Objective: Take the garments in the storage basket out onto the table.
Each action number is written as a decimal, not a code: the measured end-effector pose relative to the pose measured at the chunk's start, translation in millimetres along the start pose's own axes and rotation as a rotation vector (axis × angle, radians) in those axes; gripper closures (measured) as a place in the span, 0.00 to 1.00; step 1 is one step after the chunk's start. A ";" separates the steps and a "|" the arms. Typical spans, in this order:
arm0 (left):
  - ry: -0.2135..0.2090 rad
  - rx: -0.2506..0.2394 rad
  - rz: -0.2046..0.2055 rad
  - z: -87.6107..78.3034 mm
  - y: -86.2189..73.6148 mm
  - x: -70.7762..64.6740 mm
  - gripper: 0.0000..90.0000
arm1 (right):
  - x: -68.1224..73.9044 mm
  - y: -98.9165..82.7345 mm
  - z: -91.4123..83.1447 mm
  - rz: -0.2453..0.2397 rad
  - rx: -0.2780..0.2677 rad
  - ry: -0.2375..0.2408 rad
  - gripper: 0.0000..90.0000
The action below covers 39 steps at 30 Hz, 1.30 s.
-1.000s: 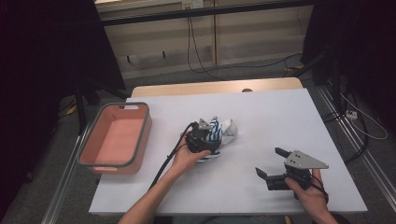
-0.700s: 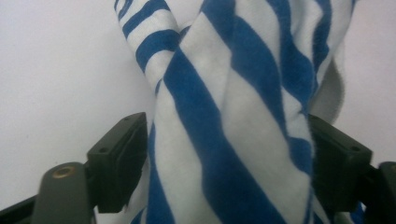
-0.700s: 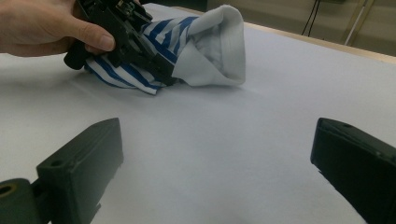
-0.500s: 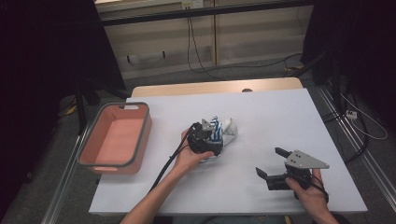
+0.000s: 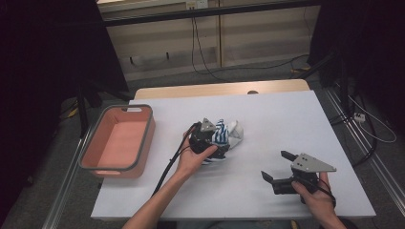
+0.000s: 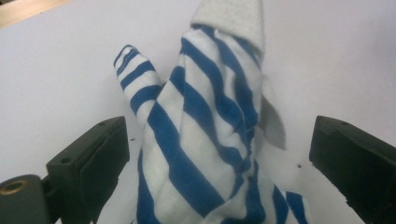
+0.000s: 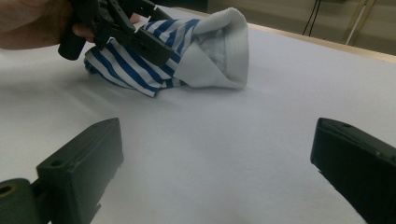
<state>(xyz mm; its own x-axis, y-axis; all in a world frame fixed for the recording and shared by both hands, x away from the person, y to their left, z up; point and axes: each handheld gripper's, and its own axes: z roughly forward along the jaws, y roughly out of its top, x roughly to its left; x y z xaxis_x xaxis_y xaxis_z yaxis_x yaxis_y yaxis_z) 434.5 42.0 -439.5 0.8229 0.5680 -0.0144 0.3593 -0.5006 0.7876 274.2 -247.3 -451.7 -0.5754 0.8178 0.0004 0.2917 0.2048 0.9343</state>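
A crumpled blue-and-white striped cloth (image 5: 225, 135) with a plain white edge lies on the white table (image 5: 286, 119) near its middle. My left gripper (image 5: 218, 145) sits over the cloth's near-left side, held by a hand. In the left gripper view the cloth (image 6: 210, 140) rises between the jaws, which have just been opening and stand wide with a gap on each side, so the left gripper (image 6: 219, 128) is open. My right gripper (image 5: 276, 164) rests open near the front right, nothing between its jaws (image 7: 217, 126). It looks toward the cloth (image 7: 187, 51) and the left gripper (image 7: 135, 32).
A salmon-pink bin with a grey rim (image 5: 144, 138) stands at the table's left edge. A wooden strip (image 5: 219, 89) runs along the far edge. Cables trail on the floor behind. Bare tabletop lies between the cloth and the right gripper.
The left gripper has edged slightly along the cloth and the bundle has shifted a little under it. The right hand has not moved.
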 end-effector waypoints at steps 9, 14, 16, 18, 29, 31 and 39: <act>0.011 -0.022 0.040 -19.5 -5.8 -0.9 0.06 | -0.7 -0.1 1.1 0.004 0.003 -0.003 0.02; 0.033 -0.050 0.028 -34.4 -10.5 3.7 0.06 | -0.4 -0.2 3.3 0.006 0.007 -0.002 0.02; 0.037 -0.069 0.018 -42.1 -11.7 5.1 0.06 | -0.3 -0.2 3.8 0.006 0.007 -0.002 0.02; 0.035 -0.074 0.016 -44.2 -12.3 4.8 0.06 | -0.4 -0.3 4.0 0.005 0.010 -0.006 0.02; 0.031 -0.082 0.015 -61.5 -24.6 0.9 0.06 | -3.7 0.4 6.6 0.025 0.006 -0.018 0.03; 0.041 -0.091 0.009 -65.0 -27.0 1.8 0.06 | -3.5 1.4 8.4 0.020 0.005 -0.015 0.03; 0.072 -0.097 -0.008 -79.7 -39.5 8.1 0.06 | -1.7 5.6 18.5 0.007 -0.008 -0.002 0.03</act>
<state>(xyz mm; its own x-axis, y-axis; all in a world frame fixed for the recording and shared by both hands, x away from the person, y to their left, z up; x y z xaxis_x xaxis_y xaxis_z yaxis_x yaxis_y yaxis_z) 391.9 118.5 -421.7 0.7850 0.6191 0.0205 0.3187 -0.4321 0.8436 290.9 -237.6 -453.1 -0.5720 0.8202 0.0061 0.2892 0.1947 0.9373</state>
